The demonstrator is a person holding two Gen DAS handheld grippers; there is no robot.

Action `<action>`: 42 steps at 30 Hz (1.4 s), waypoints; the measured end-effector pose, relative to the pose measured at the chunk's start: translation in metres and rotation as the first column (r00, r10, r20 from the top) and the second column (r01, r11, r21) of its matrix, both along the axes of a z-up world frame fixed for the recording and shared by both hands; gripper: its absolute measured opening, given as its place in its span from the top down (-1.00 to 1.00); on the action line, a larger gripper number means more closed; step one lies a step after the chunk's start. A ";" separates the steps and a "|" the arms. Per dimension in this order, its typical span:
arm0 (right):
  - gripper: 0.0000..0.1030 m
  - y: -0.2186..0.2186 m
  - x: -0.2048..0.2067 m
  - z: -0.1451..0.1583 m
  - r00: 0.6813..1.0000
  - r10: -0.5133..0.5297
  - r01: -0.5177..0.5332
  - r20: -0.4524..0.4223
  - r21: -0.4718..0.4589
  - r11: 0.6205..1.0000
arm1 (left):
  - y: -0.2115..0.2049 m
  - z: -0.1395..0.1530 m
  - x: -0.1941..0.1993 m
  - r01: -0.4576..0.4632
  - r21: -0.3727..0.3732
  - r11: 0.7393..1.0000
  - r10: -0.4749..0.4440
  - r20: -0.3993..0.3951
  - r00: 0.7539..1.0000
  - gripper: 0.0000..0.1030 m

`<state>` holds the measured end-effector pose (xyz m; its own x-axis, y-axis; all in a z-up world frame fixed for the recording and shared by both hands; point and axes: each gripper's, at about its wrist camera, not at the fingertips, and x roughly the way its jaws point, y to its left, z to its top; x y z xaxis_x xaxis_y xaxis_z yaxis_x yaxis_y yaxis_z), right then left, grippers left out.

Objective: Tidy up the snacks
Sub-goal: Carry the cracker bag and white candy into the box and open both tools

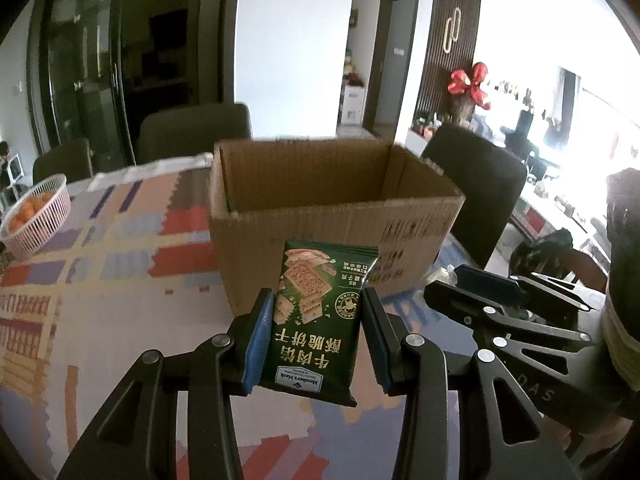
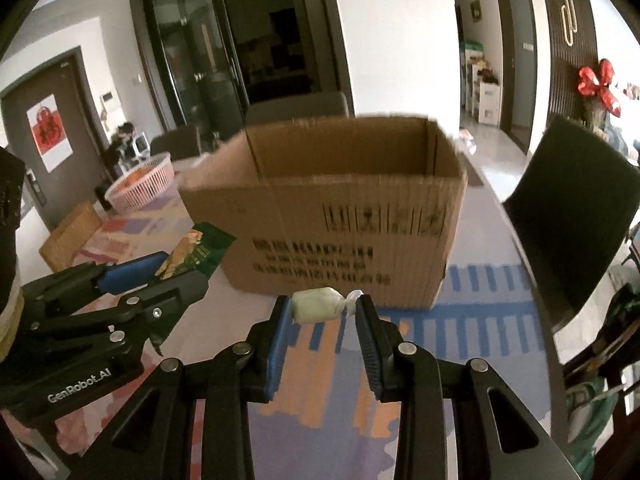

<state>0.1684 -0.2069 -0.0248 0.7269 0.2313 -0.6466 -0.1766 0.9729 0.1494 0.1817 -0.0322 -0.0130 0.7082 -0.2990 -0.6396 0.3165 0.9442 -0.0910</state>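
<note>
My left gripper (image 1: 318, 300) is shut on a green cracker packet (image 1: 316, 316) and holds it upright above the table, in front of an open cardboard box (image 1: 320, 216). My right gripper (image 2: 322, 308) is shut on a small pale wrapped candy (image 2: 320, 305) at its fingertips, just before the same box (image 2: 340, 216). The right gripper also shows at the right of the left wrist view (image 1: 480, 280). The left gripper with the green packet (image 2: 196, 252) shows at the left of the right wrist view.
A pink basket of oranges (image 1: 36, 212) stands at the table's far left, also seen in the right wrist view (image 2: 142, 184). The table has a colourful patterned cloth (image 1: 100, 288). Dark chairs (image 1: 476, 192) stand around the table. A woven mat (image 2: 70, 236) lies at the left.
</note>
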 end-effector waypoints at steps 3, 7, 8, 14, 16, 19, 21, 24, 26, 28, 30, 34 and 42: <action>0.34 0.010 0.000 0.015 0.999 -0.002 0.002 0.049 0.001 1.000 | 0.001 0.015 -0.001 -0.001 -0.005 1.000 0.001 0.034 0.999 0.17; 0.34 0.011 -0.003 0.036 0.995 -0.005 0.003 0.102 0.013 1.000 | 0.000 0.034 -0.002 -0.002 -0.007 1.000 0.003 0.080 0.997 0.17; 0.34 0.010 -0.004 0.041 0.993 -0.006 0.005 0.116 0.015 1.000 | 0.000 0.038 -0.002 -0.002 -0.007 1.000 0.003 0.088 0.996 0.16; 0.34 0.010 0.004 0.063 0.987 -0.010 0.008 0.163 0.015 1.000 | -0.001 0.059 0.008 -0.016 -0.007 1.000 0.017 0.136 0.991 0.16; 0.34 0.011 0.009 0.068 0.986 -0.011 0.008 0.169 0.013 1.000 | -0.001 0.064 0.014 -0.020 -0.009 1.000 0.021 0.146 0.989 0.17; 0.34 0.011 0.017 0.075 0.984 -0.015 0.013 0.177 0.014 1.000 | -0.001 0.071 0.026 -0.024 -0.011 1.000 0.026 0.148 0.989 0.16; 0.34 0.009 0.023 0.080 0.982 -0.020 0.018 0.190 0.012 1.000 | -0.002 0.076 0.032 -0.025 -0.014 1.000 0.027 0.149 0.988 0.16; 0.34 0.009 0.031 0.090 0.977 -0.028 0.028 0.211 0.004 1.000 | -0.003 0.082 0.046 -0.026 -0.009 1.000 0.027 0.144 0.989 0.16; 0.34 0.010 0.037 0.096 0.975 -0.034 0.035 0.221 -0.004 0.999 | -0.004 0.085 0.056 -0.024 -0.005 1.000 0.025 0.139 0.990 0.16; 0.34 0.011 0.044 0.103 0.973 -0.036 0.040 0.228 -0.010 0.999 | -0.006 0.087 0.067 -0.020 0.000 1.000 0.020 0.131 0.991 0.16; 0.33 0.010 0.051 0.107 0.973 -0.043 0.047 0.227 -0.010 0.999 | -0.008 0.088 0.077 -0.019 0.009 1.000 0.018 0.120 0.993 0.16; 0.33 0.007 0.072 0.108 0.979 -0.052 0.055 0.198 -0.011 0.998 | -0.012 0.085 0.102 -0.016 0.025 1.000 0.014 0.077 0.997 0.16; 0.33 0.004 0.109 0.097 0.993 -0.068 0.072 0.102 -0.038 0.997 | -0.018 0.065 0.138 -0.020 0.058 0.998 0.021 -0.017 1.000 0.16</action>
